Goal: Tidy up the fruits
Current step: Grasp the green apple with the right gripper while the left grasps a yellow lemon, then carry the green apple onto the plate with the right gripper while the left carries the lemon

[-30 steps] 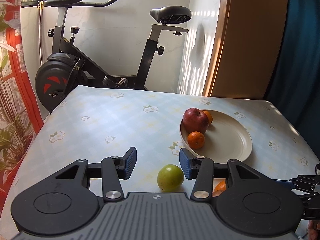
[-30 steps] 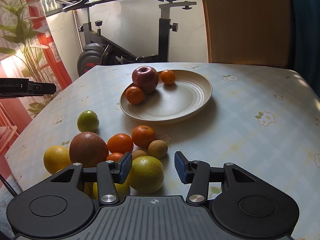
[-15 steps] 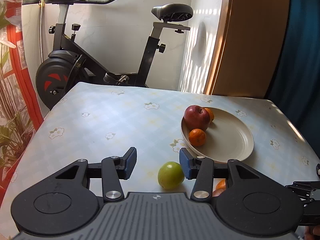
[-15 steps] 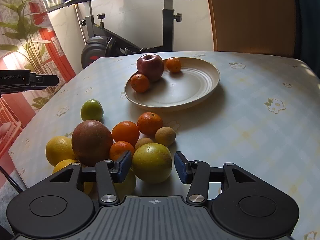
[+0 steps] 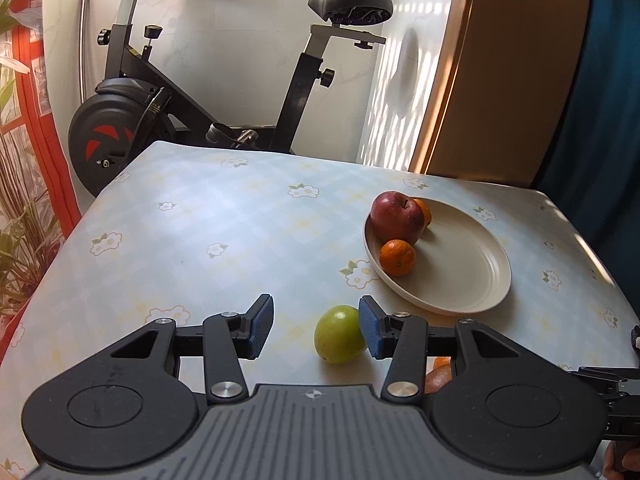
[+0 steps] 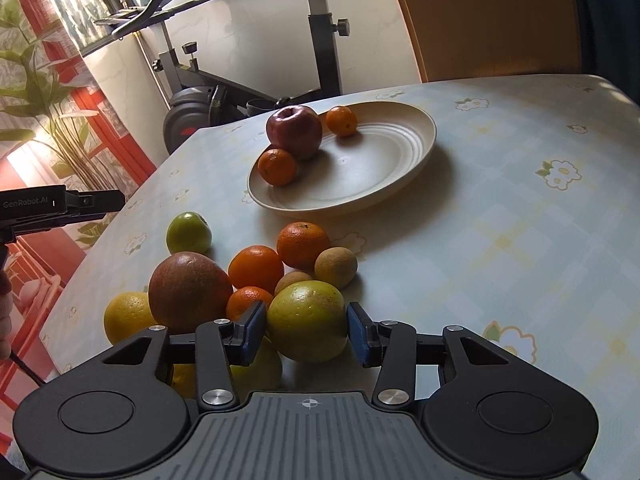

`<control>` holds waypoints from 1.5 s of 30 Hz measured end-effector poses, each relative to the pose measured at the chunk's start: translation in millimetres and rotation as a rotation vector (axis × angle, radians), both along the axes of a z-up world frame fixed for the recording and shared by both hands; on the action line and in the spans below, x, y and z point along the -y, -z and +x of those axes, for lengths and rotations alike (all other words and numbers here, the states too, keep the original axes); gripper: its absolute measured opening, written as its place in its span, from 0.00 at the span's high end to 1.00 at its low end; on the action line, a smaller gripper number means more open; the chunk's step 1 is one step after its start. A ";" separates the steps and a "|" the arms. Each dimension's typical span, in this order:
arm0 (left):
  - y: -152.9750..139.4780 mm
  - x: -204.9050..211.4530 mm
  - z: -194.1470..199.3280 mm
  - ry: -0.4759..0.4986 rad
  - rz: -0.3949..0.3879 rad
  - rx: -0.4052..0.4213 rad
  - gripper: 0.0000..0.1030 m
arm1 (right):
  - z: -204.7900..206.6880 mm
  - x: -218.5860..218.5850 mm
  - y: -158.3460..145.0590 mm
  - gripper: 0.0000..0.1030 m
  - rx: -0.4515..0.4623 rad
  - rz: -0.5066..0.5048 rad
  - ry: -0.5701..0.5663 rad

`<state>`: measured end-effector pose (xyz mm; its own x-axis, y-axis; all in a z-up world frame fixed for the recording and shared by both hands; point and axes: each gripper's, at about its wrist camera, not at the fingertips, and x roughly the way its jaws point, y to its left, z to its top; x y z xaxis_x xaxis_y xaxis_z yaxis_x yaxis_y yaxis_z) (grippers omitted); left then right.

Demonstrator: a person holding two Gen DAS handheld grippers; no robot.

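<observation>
A cream plate (image 6: 384,168) holds a red apple (image 6: 294,131) and two small oranges (image 6: 277,166). In front of it lies a heap of loose fruit: oranges (image 6: 256,268), a brown-red mango (image 6: 188,290), a lemon (image 6: 124,316) and small brown fruits (image 6: 335,267). My right gripper (image 6: 306,332) is closing, and its blue pads touch both sides of a large yellow-green citrus (image 6: 307,318) at the front of the heap. My left gripper (image 5: 316,330) stands open low over the table. A green apple (image 5: 339,334) lies just beyond it, by the right pad, and is not gripped.
The table (image 5: 224,232) has a pale floral cloth, and its left half is bare. An exercise bike (image 5: 132,100) stands behind the far edge, with red curtains and plants (image 5: 16,240) to the left. A wooden door (image 5: 504,68) is at the back right.
My right gripper has moved forward onto the heap and rolled a little. The yellow-green citrus now sits between its pads, which have narrowed onto it. The left gripper has hardly shifted.
</observation>
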<state>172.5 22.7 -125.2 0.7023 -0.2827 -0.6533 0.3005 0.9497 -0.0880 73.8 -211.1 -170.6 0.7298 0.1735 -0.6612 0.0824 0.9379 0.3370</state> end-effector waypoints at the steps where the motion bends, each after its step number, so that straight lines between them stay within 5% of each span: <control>1: 0.6 -0.1 1.2 -0.002 -0.003 -0.005 0.52 | -0.1 -0.5 -0.3 0.61 0.001 -0.004 0.002; 11: 1.5 -0.8 24.1 0.045 0.021 -0.001 0.52 | -4.2 0.0 -9.1 0.61 0.024 -0.065 0.019; 27: 52.8 30.3 48.1 0.230 0.103 -0.103 0.45 | -4.1 7.0 -8.2 0.61 0.031 -0.069 0.041; 45: 64.7 36.7 48.3 0.242 0.154 -0.116 0.53 | -3.9 15.7 -6.0 0.61 0.039 -0.072 0.068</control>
